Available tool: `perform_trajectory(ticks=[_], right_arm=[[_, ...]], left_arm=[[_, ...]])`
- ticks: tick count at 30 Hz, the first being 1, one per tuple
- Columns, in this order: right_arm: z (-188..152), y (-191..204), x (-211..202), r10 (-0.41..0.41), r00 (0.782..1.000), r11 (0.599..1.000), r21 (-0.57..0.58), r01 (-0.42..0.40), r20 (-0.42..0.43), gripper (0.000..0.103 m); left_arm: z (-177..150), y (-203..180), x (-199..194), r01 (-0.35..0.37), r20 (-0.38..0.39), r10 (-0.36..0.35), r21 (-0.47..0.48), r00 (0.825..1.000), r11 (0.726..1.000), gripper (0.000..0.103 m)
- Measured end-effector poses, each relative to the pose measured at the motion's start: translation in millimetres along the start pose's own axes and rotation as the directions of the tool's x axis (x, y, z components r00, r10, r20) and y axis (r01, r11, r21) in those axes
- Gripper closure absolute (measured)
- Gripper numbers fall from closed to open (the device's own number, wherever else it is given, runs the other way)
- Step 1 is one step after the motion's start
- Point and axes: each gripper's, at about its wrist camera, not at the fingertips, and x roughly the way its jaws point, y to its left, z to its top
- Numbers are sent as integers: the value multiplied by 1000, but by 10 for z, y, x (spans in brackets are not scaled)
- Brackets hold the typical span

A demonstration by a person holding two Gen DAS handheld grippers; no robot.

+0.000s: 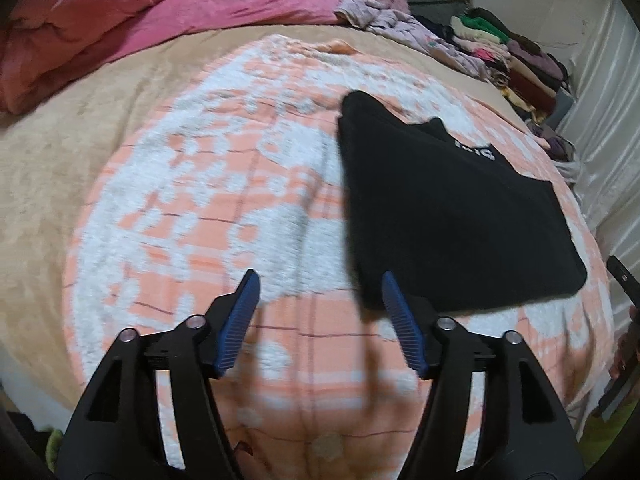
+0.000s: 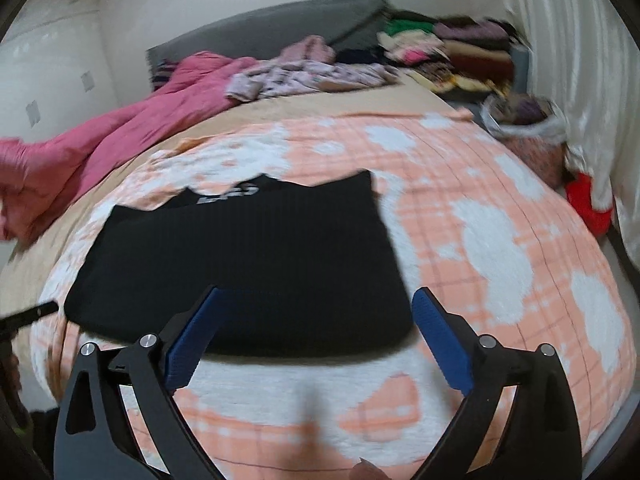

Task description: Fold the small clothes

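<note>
At the bottom of the left wrist view the left hand-held gripper (image 1: 320,300) stands with its blue pads parted and nothing between them; only the peach-and-white checked blanket (image 1: 200,208) shows through the gap. The black garment (image 1: 452,216) begins right at the tip of the pad on the frame's right and runs from there toward the upper right of the frame, so from this side it lies ahead and off to the right, not in line with the fingers. In the right wrist view the right hand-held gripper (image 2: 316,308) is spread very wide, also empty, and the black garment (image 2: 248,264) lies squarely ahead of it: the near hem crosses the lower middle of the frame just behind the pad tips, and the cloth fills the centre and centre-left. It lies flat on the blanket in a broad folded slab, its long axis running across the frame from left to right, with a strip of white lettering (image 2: 228,196) at the far edge. The right side reads as the nearer and better placed for the next grasp, at the near hem or the corner on the frame's right. Further back, the blanket gives way to a tan bedspread (image 2: 304,112), then a crumpled pink quilt (image 2: 120,136) in the upper left, and a pile of clothes (image 2: 452,52) at the upper right.
</note>
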Motion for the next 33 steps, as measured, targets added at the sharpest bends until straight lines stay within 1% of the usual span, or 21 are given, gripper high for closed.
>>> perform_trajectory(ticks=[2, 4, 5, 8, 9, 11, 15, 20, 27, 29, 33], right_arm=[[16, 192, -24, 17, 1000, 999, -52, -16, 12, 7], [16, 387, -24, 42, 999, 994, -101, -39, 20, 6], [9, 463, -19, 48, 999, 992, -117, -45, 23, 6], [-31, 690, 38, 88, 996, 982, -167, -84, 17, 5], [-51, 793, 78, 102, 995, 977, -191, -99, 6, 5], [-89, 935, 125, 108, 994, 969, -225, -107, -5, 5], [-165, 1277, 259, 150, 988, 944, -290, -156, -42, 5], [-288, 1654, 390, 203, 975, 907, -358, -223, -92, 5], [-486, 2172, 583, 232, 961, 840, -467, -277, -152, 5], [-529, 2269, 635, 232, 959, 821, -497, -282, -161, 5], [-618, 2449, 760, 197, 968, 792, -556, -251, -157, 5]], left_arm=[[21, 54, -34, -25, 13, 25, -6, 1000, 1000, 36], [42, 97, -48, -46, 24, 46, -7, 999, 999, 30], [51, 117, -52, -58, 28, 58, -8, 998, 998, 25], [95, 179, -34, -76, 31, 76, -12, 997, 997, 22], [109, 196, -23, -78, 29, 78, -17, 997, 997, 20], [137, 216, -15, -78, 29, 79, -23, 996, 997, 17], [237, 241, 23, -88, 29, 89, -34, 996, 996, 12], [414, 242, 115, -74, 23, 75, -44, 997, 996, 12], [651, 138, 294, -70, 4, 70, -20, 998, 997, 12], [700, 87, 351, -69, -1, 69, -9, 998, 998, 12], [790, -19, 498, -62, -18, 63, 16, 998, 998, 11]])
